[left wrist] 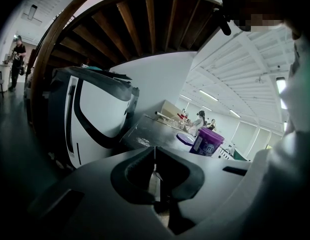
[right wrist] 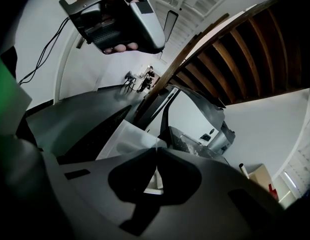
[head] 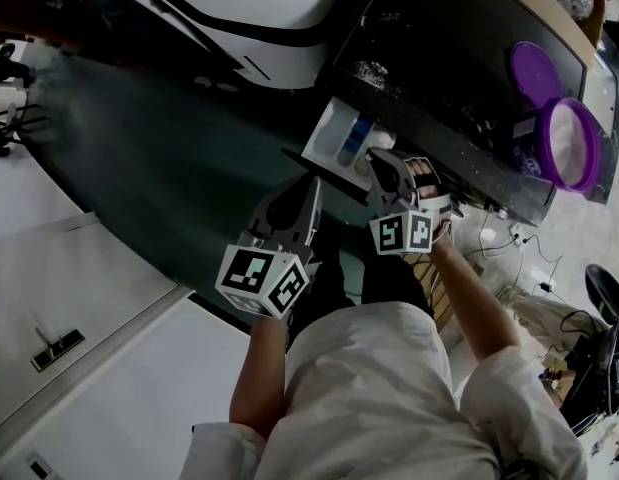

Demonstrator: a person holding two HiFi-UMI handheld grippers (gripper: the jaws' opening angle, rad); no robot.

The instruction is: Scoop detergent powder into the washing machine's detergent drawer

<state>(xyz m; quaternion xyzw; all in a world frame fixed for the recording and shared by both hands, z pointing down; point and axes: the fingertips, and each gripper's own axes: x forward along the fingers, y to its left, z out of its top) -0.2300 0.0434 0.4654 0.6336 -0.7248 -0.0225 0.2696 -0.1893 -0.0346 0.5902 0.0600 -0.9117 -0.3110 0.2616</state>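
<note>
White sleeves [head: 389,398] frame both tools. The left gripper [head: 311,193] has its jaws pressed together on nothing. The right gripper [head: 387,168] is likewise closed and empty, its tip just beside the pulled-out white plastic detergent drawer [head: 332,136] with its blue insert [head: 356,140]. A round purple tub [head: 572,143] and its loose lid [head: 535,72] sit on the dark, powder-flecked machine top [head: 449,78].

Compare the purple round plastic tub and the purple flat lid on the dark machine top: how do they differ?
The purple round plastic tub stands upright and open, its inside pale; the purple flat lid lies flat beside it, off the tub. The tub is tall with a printed label on its wall; the lid is a plain thin disc. Both are round, purple and sit on the dark machine top.
</note>
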